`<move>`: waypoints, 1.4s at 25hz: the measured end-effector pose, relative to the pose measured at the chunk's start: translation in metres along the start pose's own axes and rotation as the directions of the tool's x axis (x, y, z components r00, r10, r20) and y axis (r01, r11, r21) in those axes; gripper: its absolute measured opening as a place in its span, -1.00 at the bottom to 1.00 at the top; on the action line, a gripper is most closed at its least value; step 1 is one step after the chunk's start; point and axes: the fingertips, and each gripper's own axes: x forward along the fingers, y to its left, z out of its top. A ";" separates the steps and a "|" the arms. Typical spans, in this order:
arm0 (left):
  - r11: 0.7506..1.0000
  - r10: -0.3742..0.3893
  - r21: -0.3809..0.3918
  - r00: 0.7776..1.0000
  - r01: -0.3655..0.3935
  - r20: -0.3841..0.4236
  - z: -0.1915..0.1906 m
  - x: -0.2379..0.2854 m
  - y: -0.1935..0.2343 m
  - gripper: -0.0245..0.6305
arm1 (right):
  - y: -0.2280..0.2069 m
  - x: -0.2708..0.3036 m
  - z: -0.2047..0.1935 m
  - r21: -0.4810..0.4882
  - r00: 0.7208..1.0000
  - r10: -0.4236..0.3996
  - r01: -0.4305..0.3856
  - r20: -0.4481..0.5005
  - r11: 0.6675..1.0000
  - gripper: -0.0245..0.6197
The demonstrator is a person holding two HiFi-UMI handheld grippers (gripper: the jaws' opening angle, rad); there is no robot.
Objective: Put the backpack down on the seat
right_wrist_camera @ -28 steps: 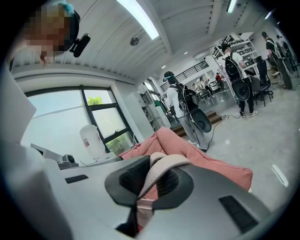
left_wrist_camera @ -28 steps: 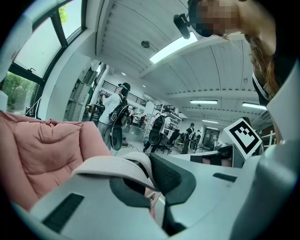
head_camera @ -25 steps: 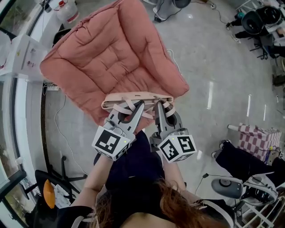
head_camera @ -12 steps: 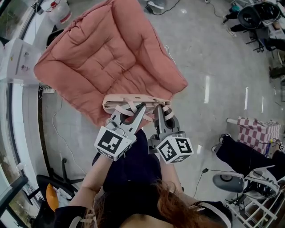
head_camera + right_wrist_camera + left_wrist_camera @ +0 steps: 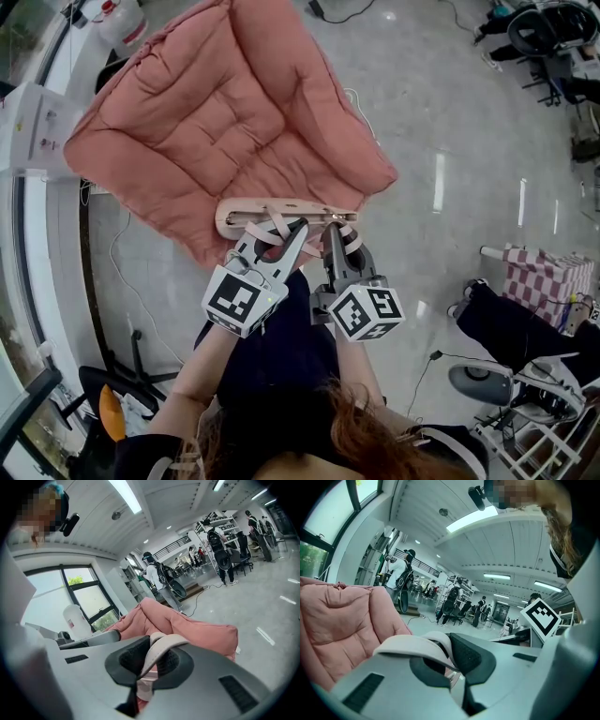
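Backpack: A pale beige backpack (image 5: 281, 214) hung at the near edge of the seat, just ahead of both grippers, its top facing up. Whether its base touched the cushion could not be told.
Handling: It looked soft-sided and slack, probably light to middling in weight. It seemed likely to sag and tip once set down, and nothing about it appeared fragile.
Hold: The webbing straps looked the soundest place to hold it. They were flat and thin, so they might slide through pads that eased off.
Left gripper: The left gripper (image 5: 447, 644) was clamped on a pale strap (image 5: 410, 644) that looped over its jaws.
Right gripper: The right gripper (image 5: 150, 656) was clamped on a second strap (image 5: 164, 645) pinched between its pads.
Seat: The quilted pink seat (image 5: 216, 131) spread far and left of the grippers. It looked thickly padded and likely to give under the bag.
Floor: Glossy grey floor (image 5: 450, 141) lay to the right.
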 end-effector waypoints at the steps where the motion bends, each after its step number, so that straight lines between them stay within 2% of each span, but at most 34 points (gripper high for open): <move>1: 1.000 0.002 -0.003 1.000 -0.002 -0.004 -0.001 0.002 0.001 -0.87 | -0.002 0.002 -0.001 0.005 1.000 0.000 0.000 -0.006 1.000 -0.79; 11: 1.000 -0.003 0.019 0.999 0.004 -0.038 -0.012 0.023 0.009 -0.87 | -0.023 0.019 -0.008 0.056 0.999 -0.006 0.008 -0.039 0.998 -0.79; 22: 1.000 0.021 0.002 0.998 -0.020 -0.065 -0.028 0.045 0.026 -0.87 | -0.046 0.041 -0.017 0.094 0.998 -0.018 0.024 -0.066 0.995 -0.79; 28: 0.999 0.037 0.024 0.994 -0.035 -0.099 -0.046 0.056 0.039 -0.87 | -0.061 0.057 -0.033 0.138 0.996 -0.029 0.039 -0.080 0.990 -0.79; 35: 0.996 0.039 0.079 0.988 -0.027 -0.147 -0.061 0.075 0.047 -0.87 | -0.077 0.072 -0.038 0.124 0.995 -0.039 0.051 -0.095 0.991 -0.79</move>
